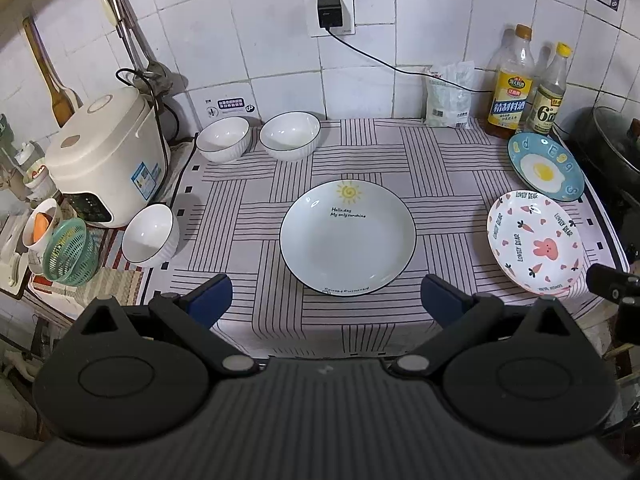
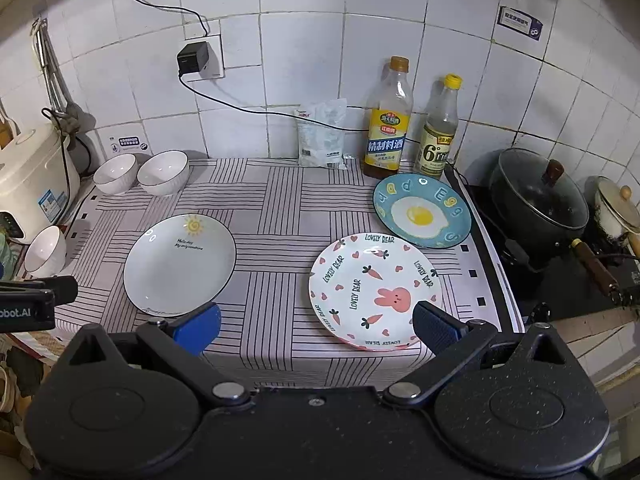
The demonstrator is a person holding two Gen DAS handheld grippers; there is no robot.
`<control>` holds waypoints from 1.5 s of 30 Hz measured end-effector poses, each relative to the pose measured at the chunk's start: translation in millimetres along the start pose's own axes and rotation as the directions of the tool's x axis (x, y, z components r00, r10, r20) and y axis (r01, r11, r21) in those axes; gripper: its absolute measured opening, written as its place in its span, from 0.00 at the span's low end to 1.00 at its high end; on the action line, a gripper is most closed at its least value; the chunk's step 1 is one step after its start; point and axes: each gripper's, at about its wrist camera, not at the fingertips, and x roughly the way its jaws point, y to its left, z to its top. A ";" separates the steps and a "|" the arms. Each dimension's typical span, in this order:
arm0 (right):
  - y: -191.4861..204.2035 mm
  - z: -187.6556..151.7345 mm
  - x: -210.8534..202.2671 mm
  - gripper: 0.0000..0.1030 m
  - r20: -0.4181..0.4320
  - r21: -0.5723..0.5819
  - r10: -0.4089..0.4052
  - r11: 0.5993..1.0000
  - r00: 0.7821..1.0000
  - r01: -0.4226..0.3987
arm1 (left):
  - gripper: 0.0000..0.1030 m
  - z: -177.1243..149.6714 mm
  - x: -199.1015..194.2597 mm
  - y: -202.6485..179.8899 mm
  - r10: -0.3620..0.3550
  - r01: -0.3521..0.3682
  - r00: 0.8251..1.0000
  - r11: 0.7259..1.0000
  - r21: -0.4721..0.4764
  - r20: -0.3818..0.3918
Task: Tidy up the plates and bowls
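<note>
A pale sun plate (image 1: 347,238) (image 2: 179,265) lies mid-cloth. A pink rabbit plate (image 1: 534,241) (image 2: 375,290) and a blue egg plate (image 1: 545,166) (image 2: 422,210) lie at the right. Two white bowls (image 1: 223,139) (image 1: 290,135) stand at the back left, also in the right wrist view (image 2: 115,173) (image 2: 163,172). A third bowl (image 1: 150,234) (image 2: 45,250) stands at the left edge. My left gripper (image 1: 326,300) is open and empty, before the sun plate. My right gripper (image 2: 316,326) is open and empty, over the rabbit plate's near rim.
A rice cooker (image 1: 106,158) stands at the left with a green basket (image 1: 70,251) beside it. Two bottles (image 2: 388,120) (image 2: 438,128) and a bag (image 2: 322,134) line the back wall. A black pot (image 2: 538,200) sits on the stove at the right.
</note>
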 end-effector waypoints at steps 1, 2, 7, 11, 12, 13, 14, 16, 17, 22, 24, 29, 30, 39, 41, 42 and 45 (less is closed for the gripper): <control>-0.7 0.4 0.1 1.00 0.000 0.001 0.001 1.000 1.000 -0.001 | 0.99 0.2 -0.8 -0.2 -0.001 0.001 1.000 1.000 0.001 0.001; -1.1 0.4 -0.4 1.00 0.000 0.003 0.000 1.000 1.000 0.000 | 0.99 0.1 -1.7 -0.5 -0.002 0.002 1.000 1.000 0.003 0.004; -2.0 -0.7 -2.7 1.00 0.005 0.007 -0.002 1.000 1.000 0.002 | 0.99 -1.8 -4.1 -2.5 -0.002 0.002 1.000 1.000 0.012 0.010; -1.9 -0.9 -4.1 1.00 0.009 0.004 -0.004 1.000 1.000 0.004 | 0.98 -3.7 -4.8 -1.3 -0.006 0.006 1.000 1.000 0.011 0.010; -1.5 -0.8 -4.6 1.00 0.010 0.004 -0.005 1.000 1.000 0.005 | 0.98 -3.9 -4.9 -1.4 -0.005 0.005 1.000 1.000 0.011 0.011; -1.3 -0.5 -4.7 1.00 0.011 0.004 -0.005 1.000 1.000 0.005 | 0.98 -3.8 -4.9 -1.3 -0.006 0.006 1.000 1.000 0.011 0.011; -1.6 -0.6 -5.0 1.00 0.011 0.003 -0.005 1.000 1.000 0.005 | 0.98 -3.9 -4.9 -1.2 -0.006 0.005 1.000 1.000 0.011 0.011; -1.4 -0.6 -5.1 1.00 0.013 0.003 -0.006 1.000 1.000 0.006 | 0.98 -4.4 -4.9 -1.0 -0.004 0.004 1.000 1.000 0.009 0.010; -1.2 -0.9 -5.3 1.00 0.013 0.002 -0.006 1.000 1.000 0.006 | 0.98 -4.7 -4.7 -0.9 -0.004 0.004 1.000 1.000 0.009 0.008; 0.4 -0.8 -6.1 1.00 0.012 -0.006 -0.008 1.000 1.000 0.008 | 0.98 -7.7 -4.3 2.7 -0.009 0.009 1.000 1.000 0.004 0.002; 1.3 -0.5 -6.2 1.00 0.010 -0.008 -0.009 1.000 1.000 0.009 | 0.98 -8.2 -4.2 3.4 -0.010 0.010 1.000 1.000 0.004 0.002; 2.3 -0.9 -6.1 1.00 0.010 -0.021 -0.017 1.000 1.000 0.017 | 0.98 -8.7 -1.8 5.4 0.004 -0.004 1.000 1.000 -0.011 0.009; 2.8 -1.1 -6.7 1.00 0.015 -0.025 -0.016 1.000 1.000 0.016 | 0.98 -8.9 -0.8 6.3 0.004 -0.004 1.000 1.000 -0.017 0.010; 1.0 -1.2 -1.2 1.00 0.206 -0.101 0.102 0.991 0.973 -0.083 | 0.99 -10.3 6.9 28.1 0.018 -0.014 0.993 0.999 -0.041 0.114; -1.6 -0.8 5.7 1.00 0.278 -0.140 0.178 0.980 0.944 -0.144 | 0.99 -9.3 15.4 37.0 0.022 -0.017 0.993 0.999 -0.046 0.112; -2.8 -0.3 10.6 1.00 0.308 -0.155 0.215 0.973 0.927 -0.174 | 0.99 -8.2 20.7 40.9 0.023 -0.018 0.994 0.999 -0.048 0.104; 5.3 5.1 30.1 1.00 0.345 -0.205 0.272 0.956 0.898 -0.210 | 0.99 -6.2 42.6 53.4 0.016 -0.011 0.997 0.998 -0.065 0.072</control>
